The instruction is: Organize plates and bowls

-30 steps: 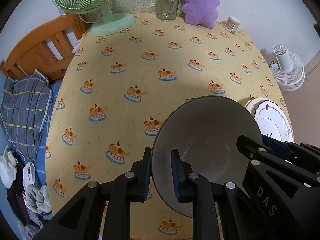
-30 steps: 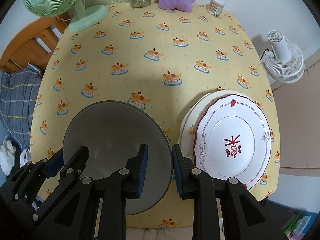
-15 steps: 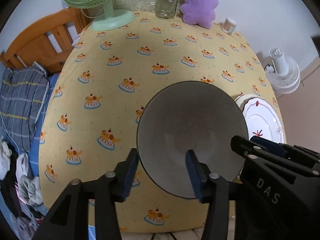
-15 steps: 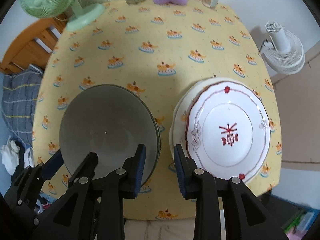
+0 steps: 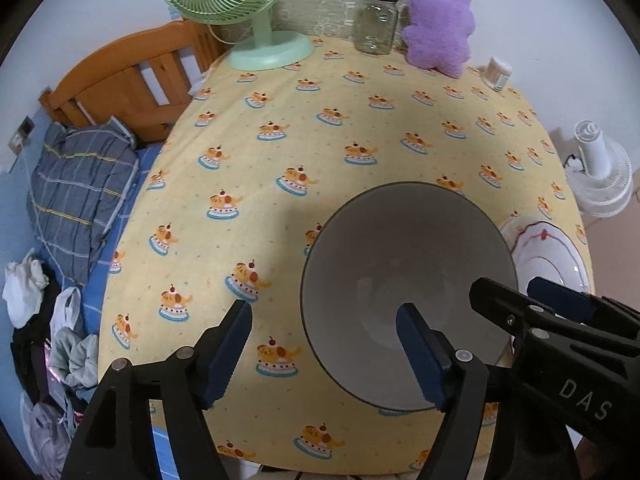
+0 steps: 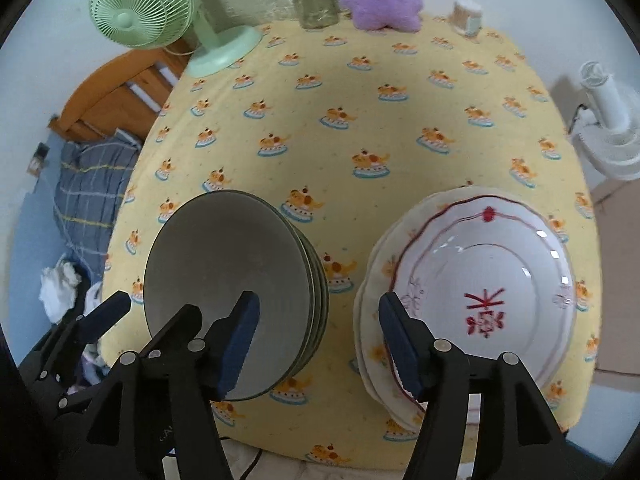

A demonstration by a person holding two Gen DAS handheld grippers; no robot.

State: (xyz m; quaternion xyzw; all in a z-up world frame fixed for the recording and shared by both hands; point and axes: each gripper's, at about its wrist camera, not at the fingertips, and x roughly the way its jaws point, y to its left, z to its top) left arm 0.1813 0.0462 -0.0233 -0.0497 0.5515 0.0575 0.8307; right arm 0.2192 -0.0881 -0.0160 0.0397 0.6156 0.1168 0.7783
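On the worktop [image 6: 360,112], stacked bowls [image 6: 224,288] sat beside stacked plates [image 6: 484,280]. Both tongs, left [image 5: 324,350] and right [image 6: 320,340], had just opened, holding nothing. The crockery looked stiff, slippery and breakable; rims seemed best to grasp.

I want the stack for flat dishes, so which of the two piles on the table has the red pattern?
The plate pile on the right; its top plate is white with a red rim line and flower. The bowl pile left of it is plain grey.

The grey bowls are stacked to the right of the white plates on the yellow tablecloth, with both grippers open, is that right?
Not quite: the right wrist view shows the grey bowls stacked left of the white plates. The yellow tablecloth and open left gripper and right gripper are right.
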